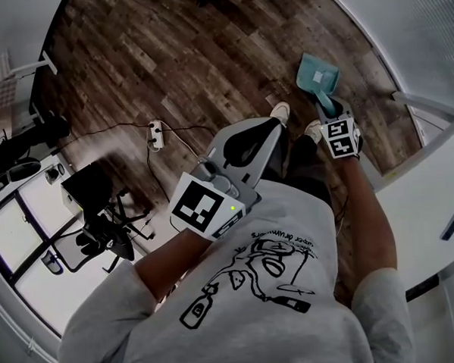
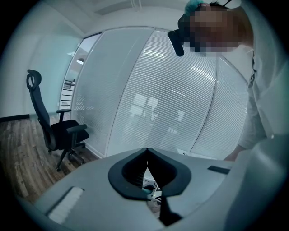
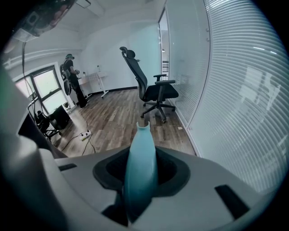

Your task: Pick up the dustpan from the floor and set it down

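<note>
Well off to the left of the left gripper (image 2: 146,168), a power strip (image 1: 156,133) is seen on the wood floor (image 1: 205,49). The left gripper is held idle in front of the torso. Its jaws are closed against each other and nothing is caught between them.

Further right, the right gripper (image 3: 141,176) is pointed steeply down, and its jaws are clamped on the teal handle (image 3: 141,149) of the dustpan (image 1: 318,75). The handle's tip is seen standing up between the pads. The pan itself shows just beyond that gripper, low by the floor and close to the blinds wall (image 3: 235,90) on the gripper's right. Whether its underside is touching the boards cannot be told.

The pick-up is judged done, since the handle is firmly taken in the jaws. What is left is judged to be the setting down. The pan is yet to be rested flat on the floor, and the handle is yet to be let go.
</note>
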Tool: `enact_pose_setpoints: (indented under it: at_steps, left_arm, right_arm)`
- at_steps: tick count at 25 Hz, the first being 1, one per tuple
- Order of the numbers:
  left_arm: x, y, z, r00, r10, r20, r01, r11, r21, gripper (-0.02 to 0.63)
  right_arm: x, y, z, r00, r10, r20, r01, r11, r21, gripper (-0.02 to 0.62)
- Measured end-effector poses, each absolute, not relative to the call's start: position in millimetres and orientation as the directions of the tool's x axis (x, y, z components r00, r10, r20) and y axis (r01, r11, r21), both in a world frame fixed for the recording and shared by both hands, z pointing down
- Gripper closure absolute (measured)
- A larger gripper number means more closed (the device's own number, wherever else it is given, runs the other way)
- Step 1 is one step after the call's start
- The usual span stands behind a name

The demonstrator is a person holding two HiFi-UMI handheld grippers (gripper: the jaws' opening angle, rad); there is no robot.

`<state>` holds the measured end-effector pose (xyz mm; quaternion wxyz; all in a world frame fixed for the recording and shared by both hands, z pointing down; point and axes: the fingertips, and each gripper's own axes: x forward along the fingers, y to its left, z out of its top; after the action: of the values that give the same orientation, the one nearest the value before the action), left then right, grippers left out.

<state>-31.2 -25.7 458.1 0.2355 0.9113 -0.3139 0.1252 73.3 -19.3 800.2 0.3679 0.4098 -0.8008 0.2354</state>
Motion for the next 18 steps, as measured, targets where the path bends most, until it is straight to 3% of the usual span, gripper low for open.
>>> enact_pose_setpoints:
  at_steps: [8,18]
  left_arm:
    - [-22.5,-28.4,446.5,0.781,-0.512,0.358,-0.619,-0.712,0.332,0.604]
    - [-14.9,-29.4,435.4,0.787,-0.517,0.337,-0.612,-0.723,0.321,0.604]
  right_arm:
    - [58.5,17.7,813.9,-0.434,-0.387,0.814,-0.8,0.581,-0.15,0.479]
    - [48.1,58.2,836.8,-0.46,-0.284,0.841,-0.814,0.514,-0.272,0.468]
